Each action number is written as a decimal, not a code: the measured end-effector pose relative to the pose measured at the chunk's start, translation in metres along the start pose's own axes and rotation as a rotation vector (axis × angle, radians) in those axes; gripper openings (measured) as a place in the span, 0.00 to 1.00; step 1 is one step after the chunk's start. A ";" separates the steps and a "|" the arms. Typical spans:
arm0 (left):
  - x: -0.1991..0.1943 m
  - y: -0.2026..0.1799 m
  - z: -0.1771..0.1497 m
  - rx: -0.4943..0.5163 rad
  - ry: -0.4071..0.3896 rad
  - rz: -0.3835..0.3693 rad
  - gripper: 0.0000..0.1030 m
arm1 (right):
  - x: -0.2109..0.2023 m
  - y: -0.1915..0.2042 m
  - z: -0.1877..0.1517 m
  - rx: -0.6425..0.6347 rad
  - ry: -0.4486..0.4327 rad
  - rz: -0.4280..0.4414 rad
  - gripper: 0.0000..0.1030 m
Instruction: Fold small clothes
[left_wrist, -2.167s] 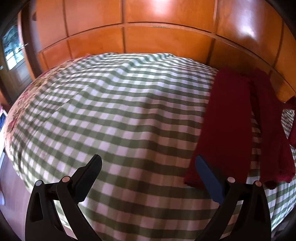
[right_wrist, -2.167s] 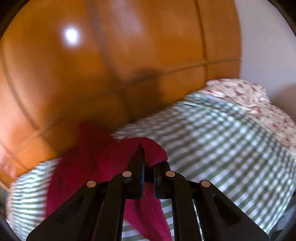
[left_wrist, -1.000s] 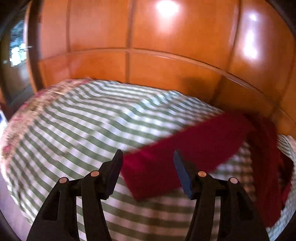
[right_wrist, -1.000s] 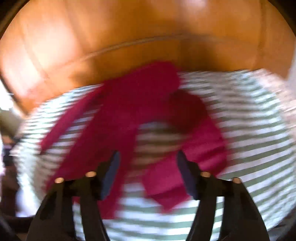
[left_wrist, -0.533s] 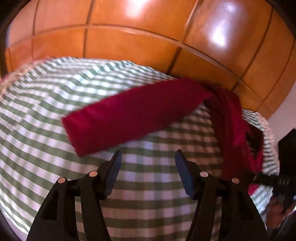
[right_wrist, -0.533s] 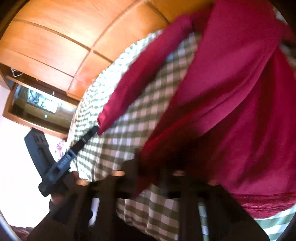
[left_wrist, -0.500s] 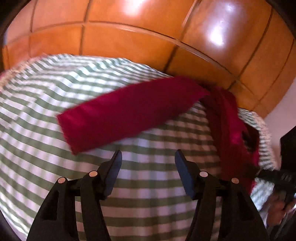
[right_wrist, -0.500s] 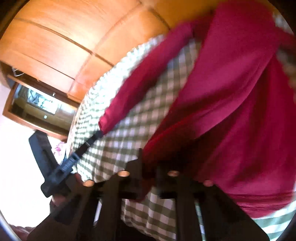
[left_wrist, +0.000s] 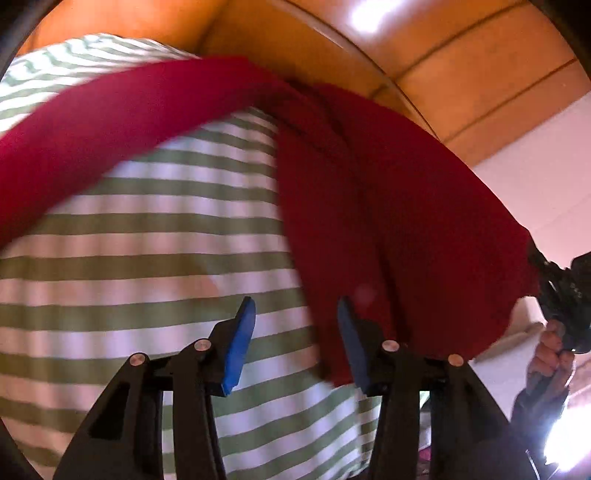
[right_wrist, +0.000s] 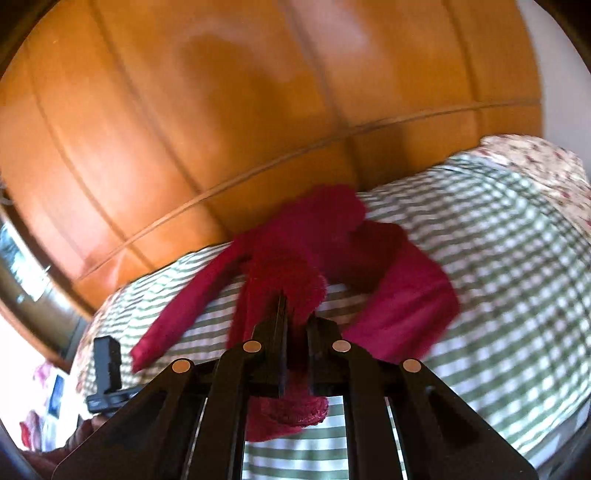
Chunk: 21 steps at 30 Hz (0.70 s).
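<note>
A dark red knit garment (left_wrist: 388, 206) lies on the green-and-white checked bedspread (left_wrist: 166, 266); one long sleeve (left_wrist: 92, 133) stretches to the left. My left gripper (left_wrist: 295, 325) is open and empty, its right finger at the garment's near hem. My right gripper (right_wrist: 295, 321) is shut on the garment's hem (right_wrist: 291, 280) and holds it lifted; the rest of the garment (right_wrist: 399, 295) trails onto the bed. The right gripper also shows at the right edge of the left wrist view (left_wrist: 561, 291).
A glossy orange wooden wardrobe (right_wrist: 221, 110) stands just behind the bed. A floral quilt (right_wrist: 546, 162) covers the bed's far right end. A white wall (left_wrist: 546, 177) is at the right. The left gripper shows at the bed's left side (right_wrist: 107, 373).
My left gripper has moved right and closer, to the garment's near hem, still open. My right gripper has closed on the hem and swung up, lifting it.
</note>
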<state>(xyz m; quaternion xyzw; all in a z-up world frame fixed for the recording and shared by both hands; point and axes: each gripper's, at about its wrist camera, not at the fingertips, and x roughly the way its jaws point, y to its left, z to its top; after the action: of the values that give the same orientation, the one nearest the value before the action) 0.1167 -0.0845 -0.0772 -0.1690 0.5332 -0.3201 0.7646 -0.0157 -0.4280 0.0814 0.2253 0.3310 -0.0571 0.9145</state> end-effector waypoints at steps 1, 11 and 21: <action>0.011 -0.009 0.002 0.009 0.020 -0.003 0.44 | -0.001 -0.005 -0.003 0.008 0.000 -0.009 0.07; 0.010 -0.027 0.012 0.054 -0.032 0.077 0.04 | 0.004 -0.011 0.001 -0.011 -0.001 -0.028 0.07; -0.159 0.040 -0.022 0.076 -0.229 0.245 0.02 | 0.008 0.027 -0.042 -0.106 0.134 0.078 0.07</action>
<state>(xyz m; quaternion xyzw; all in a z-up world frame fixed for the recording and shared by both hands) 0.0726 0.0532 0.0030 -0.1090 0.4468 -0.2233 0.8594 -0.0269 -0.3850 0.0580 0.1930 0.3851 0.0116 0.9024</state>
